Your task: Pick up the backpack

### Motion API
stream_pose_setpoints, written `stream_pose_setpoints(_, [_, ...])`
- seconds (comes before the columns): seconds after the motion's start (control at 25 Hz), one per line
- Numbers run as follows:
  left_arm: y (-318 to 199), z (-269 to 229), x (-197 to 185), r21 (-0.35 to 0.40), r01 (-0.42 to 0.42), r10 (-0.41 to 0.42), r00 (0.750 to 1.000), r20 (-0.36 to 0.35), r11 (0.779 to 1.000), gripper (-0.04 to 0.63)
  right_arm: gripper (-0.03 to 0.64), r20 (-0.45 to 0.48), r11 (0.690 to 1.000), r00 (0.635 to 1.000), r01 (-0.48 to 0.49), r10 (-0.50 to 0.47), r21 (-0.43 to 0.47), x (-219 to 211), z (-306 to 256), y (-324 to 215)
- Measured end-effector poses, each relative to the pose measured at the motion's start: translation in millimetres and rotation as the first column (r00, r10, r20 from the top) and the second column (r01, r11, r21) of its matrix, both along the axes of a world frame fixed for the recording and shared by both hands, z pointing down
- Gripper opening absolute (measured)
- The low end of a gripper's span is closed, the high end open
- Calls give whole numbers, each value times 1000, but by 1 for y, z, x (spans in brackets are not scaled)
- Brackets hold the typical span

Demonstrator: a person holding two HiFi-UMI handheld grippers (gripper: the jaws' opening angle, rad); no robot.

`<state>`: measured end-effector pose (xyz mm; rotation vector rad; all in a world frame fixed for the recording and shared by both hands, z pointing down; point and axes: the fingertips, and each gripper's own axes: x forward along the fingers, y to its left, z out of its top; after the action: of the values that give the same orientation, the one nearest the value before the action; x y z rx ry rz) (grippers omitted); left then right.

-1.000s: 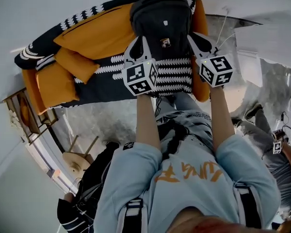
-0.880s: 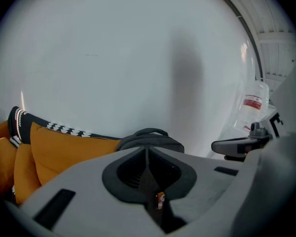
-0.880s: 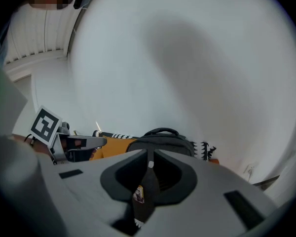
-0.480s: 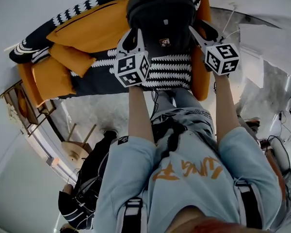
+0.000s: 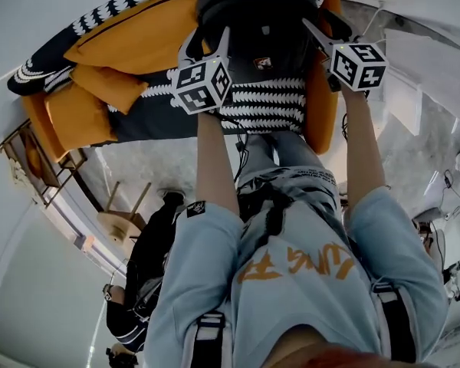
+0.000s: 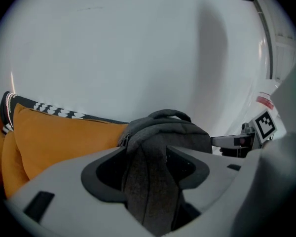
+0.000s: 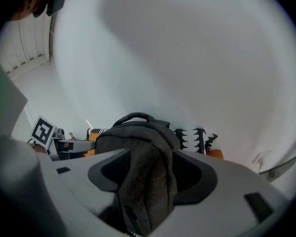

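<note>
Left tongs, right tongs newly wider astride backpack

The head view's top edge cuts off the far part of the backpack and of the sofa beneath it. The backpack's small label is too small to read.

The left tool and the right tool have just been opening their jaws. In the head view the jaw tips are lost against the dark fabric.

In the left gripper view a grey strap stands between the jaws, its near end cut off by the bottom edge. The right gripper view shows a second strap cut off the same way. In both views the jaws hide the backpack's lower body.

At near left a bystander in dark clothes is half hidden behind the wearer's sleeve.
</note>
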<state>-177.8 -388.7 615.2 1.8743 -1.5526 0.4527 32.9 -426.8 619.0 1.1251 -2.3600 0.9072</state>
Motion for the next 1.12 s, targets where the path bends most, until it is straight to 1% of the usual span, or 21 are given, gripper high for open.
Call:
stream_pose_setpoints(0.24, [-12,17,-5,-7,13,-13,1000,-23,1000,263,270,28,999,1000,-9,11,-51,-6,29,-15])
stream_pose_setpoints(0.44, [-18,21,-9,-16,1,-2,1000,-17,1000,293,293,53,997,998,-10,14,-72,-6,39,-24])
stream_pose_setpoints(0.6, [-21,26,-11,-20,40,-41,999,-25,999,293,293,74,996,997,-9,16,-83,-12,41,-26])
stream_pose_setpoints(0.76, [-26,39,-9,-17,91,-91,996,22,996,293,291,80,994,997,7,2,-111,-17,49,-28])
stream_pose_setpoints(0.84, [-26,41,-7,-42,102,-100,994,32,994,290,291,74,993,997,6,3,-119,-18,51,-27])
stream_pose_setpoints(0.96, [-25,41,-5,-83,95,-94,995,20,992,268,268,59,990,998,4,4,-138,-18,48,-23])
stream_pose_setpoints(1.12, [-13,40,-3,-109,94,-96,995,-12,990,236,238,61,987,998,23,-14,-158,-19,46,-12])
